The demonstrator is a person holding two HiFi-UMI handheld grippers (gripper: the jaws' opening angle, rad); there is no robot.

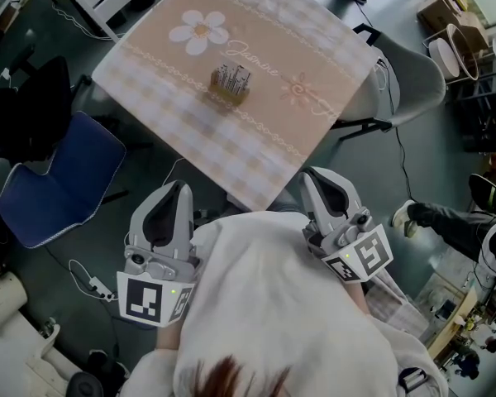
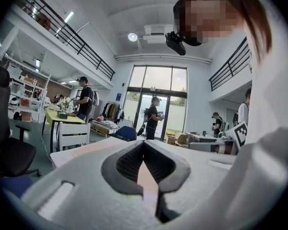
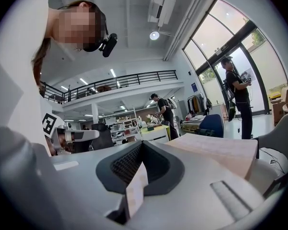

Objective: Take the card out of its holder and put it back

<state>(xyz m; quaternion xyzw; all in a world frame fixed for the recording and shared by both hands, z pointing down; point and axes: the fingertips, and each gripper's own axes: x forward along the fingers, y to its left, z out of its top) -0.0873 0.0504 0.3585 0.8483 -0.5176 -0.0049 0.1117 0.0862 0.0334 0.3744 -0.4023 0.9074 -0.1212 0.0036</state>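
My head view is dim and grey, and the floor lies dark around the table [image 1: 256, 131]. Both gripper views are brighter: daylight pours through the tall windows [image 2: 157, 87], and 1 ceiling lamp [image 2: 132, 36] glares. Their fisheye edges bend and blacken; my left gripper [image 2: 144, 146] looks soft up close.

Table [image 1: 250, 174], beige checked cloth [image 1: 314, 52]; 1 card holder [image 1: 230, 85] near centre.
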